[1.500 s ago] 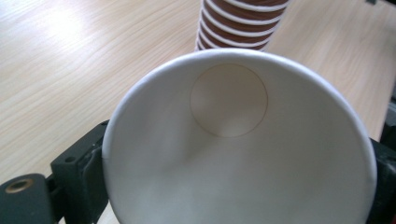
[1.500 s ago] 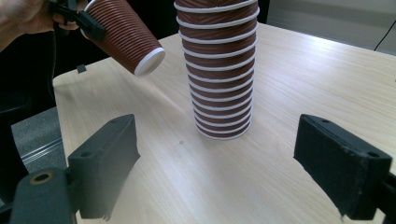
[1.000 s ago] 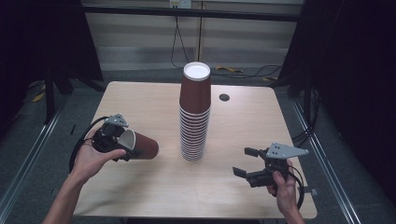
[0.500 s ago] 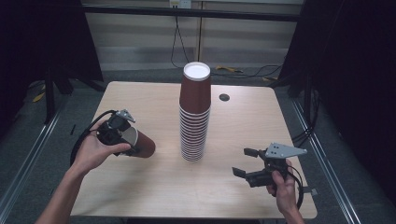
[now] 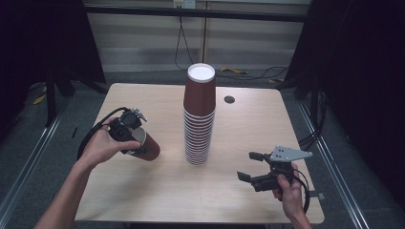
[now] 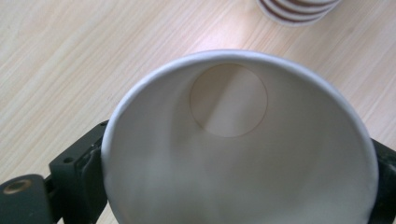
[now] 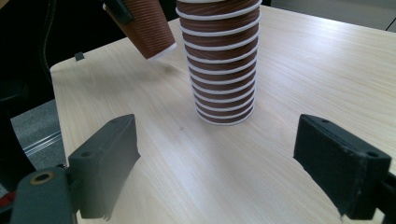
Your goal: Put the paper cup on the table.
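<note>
A brown ribbed paper cup (image 5: 146, 148) hangs tilted over the left half of the table, its base pointing down toward the stack. My left gripper (image 5: 128, 130) is shut on its rim. The left gripper view looks into the cup's white inside (image 6: 233, 140), with a black jaw pressed against each side. Those jaws have just eased open a little with the cup still between them. A tall stack of the same cups (image 5: 199, 119) stands upside down at mid-table. My right gripper (image 5: 247, 166) hovers open at the front right, aimed at the stack (image 7: 219, 60).
A small dark round spot (image 5: 229, 99) sits on the wooden table (image 5: 143, 200) behind the stack. The left gripper's black cable (image 5: 90, 136) loops out beside the hand. Cables lie on the floor beyond the far edge.
My left hand has carried the cup a little right and away, toward the stack, and tipped its base further down. The right gripper has stayed still.
</note>
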A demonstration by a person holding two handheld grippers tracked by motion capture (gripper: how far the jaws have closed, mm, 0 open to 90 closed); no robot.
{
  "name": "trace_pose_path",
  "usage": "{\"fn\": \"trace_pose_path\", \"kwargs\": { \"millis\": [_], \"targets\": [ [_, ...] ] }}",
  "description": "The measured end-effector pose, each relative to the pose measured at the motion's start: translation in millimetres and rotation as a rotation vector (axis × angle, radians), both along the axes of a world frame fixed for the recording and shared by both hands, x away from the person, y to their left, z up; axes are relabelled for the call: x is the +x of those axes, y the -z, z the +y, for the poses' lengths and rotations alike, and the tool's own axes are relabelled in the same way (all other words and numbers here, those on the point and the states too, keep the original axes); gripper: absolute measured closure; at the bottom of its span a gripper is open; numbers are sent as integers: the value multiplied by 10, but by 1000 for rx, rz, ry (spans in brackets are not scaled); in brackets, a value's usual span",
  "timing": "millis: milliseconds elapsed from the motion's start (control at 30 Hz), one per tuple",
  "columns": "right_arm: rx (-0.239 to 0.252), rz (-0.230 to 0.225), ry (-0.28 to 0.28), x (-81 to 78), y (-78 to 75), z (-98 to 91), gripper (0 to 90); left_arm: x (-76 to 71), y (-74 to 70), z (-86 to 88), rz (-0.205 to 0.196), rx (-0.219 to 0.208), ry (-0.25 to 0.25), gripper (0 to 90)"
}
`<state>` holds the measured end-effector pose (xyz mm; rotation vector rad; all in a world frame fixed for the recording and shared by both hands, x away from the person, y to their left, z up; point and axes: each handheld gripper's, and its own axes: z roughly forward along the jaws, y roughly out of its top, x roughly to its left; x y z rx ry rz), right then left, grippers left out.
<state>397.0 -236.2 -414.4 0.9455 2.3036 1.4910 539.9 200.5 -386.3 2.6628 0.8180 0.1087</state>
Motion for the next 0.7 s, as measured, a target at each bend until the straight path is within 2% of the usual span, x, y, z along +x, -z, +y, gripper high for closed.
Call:
{"fn": "trace_pose_path", "kwargs": {
  "millis": [33,67,200,333,400,500,700],
  "targets": [
    [0,0,0,0,0,0,134,0,0,0,0,0,0,69],
    [1,1,0,4,2,3,134,20,9,-23,13,34,5,69],
    [-3,3,-5,7,8,11,134,61,30,-59,29,48,4,67],
    [4,3,-7,6,13,8,134,95,59,-85,29,54,3,66],
    [2,1,-7,0,9,6,134,127,95,-101,41,71,3,65],
    [3,-3,-3,-1,7,-3,134,158,139,-111,38,92,-12,63],
    [3,-1,-2,2,12,-6,134,211,190,-132,65,73,-4,59]
  ]
}}
